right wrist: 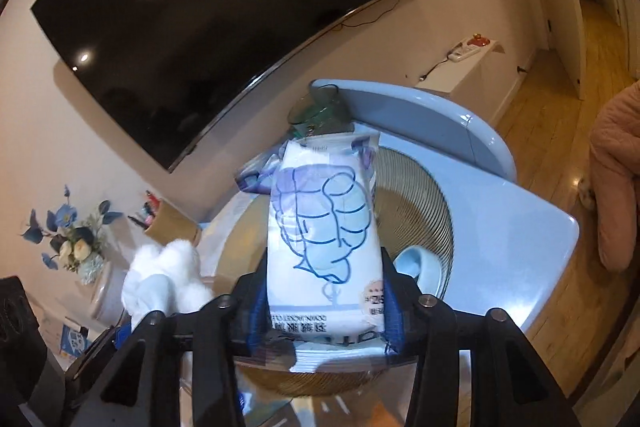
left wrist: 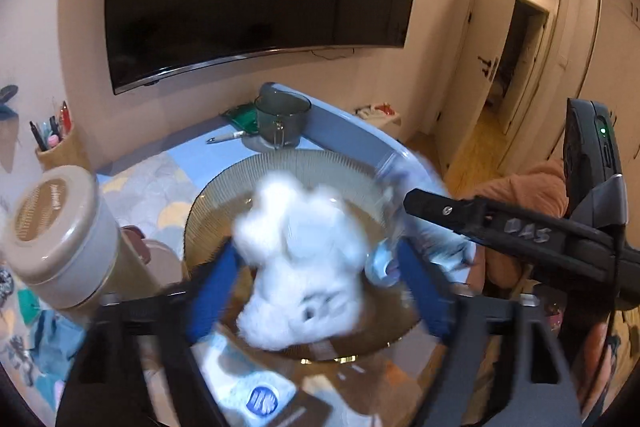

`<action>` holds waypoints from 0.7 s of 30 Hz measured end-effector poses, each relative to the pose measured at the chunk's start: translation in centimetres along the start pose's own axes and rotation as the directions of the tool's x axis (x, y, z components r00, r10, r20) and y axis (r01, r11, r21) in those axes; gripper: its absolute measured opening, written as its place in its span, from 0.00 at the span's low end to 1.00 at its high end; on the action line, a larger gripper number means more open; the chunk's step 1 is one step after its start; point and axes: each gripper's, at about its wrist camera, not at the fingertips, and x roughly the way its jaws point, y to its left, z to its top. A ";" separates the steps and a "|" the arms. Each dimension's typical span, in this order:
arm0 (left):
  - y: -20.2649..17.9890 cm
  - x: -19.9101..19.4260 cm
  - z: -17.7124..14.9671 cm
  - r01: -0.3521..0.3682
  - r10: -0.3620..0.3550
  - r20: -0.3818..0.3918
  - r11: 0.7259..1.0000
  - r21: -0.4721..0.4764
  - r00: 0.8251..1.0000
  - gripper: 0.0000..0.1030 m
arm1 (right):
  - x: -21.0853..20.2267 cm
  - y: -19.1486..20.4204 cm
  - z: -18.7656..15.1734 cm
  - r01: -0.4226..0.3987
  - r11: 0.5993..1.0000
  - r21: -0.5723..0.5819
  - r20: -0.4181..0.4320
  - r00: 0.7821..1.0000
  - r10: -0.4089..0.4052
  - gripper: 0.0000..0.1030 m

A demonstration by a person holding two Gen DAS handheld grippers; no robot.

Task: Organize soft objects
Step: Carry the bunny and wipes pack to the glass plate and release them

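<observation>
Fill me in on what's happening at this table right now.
A person is sorting soft things with a handheld gripper in each hand. The left gripper is over the ribbed amber glass bowl, its blue pads standing wide on either side of a fluffy white cotton wad without pressing it. The right gripper is clamped on a soft white wipes pack with a blue drawing, held above the same bowl. A small pale blue dish sits inside the bowl.

White fluffy cotton (left wrist: 298,259), a white packet (right wrist: 324,239) with blue line drawing, a ribbed amber bowl (left wrist: 304,167), a pale blue surface (right wrist: 520,239).
</observation>
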 end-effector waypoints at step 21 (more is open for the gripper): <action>13.1 -23.2 -6.9 -0.218 0.240 0.192 0.968 -0.128 0.952 0.81 | -7.1 4.4 -8.5 -0.036 0.937 -0.348 -0.055 0.998 0.018 0.67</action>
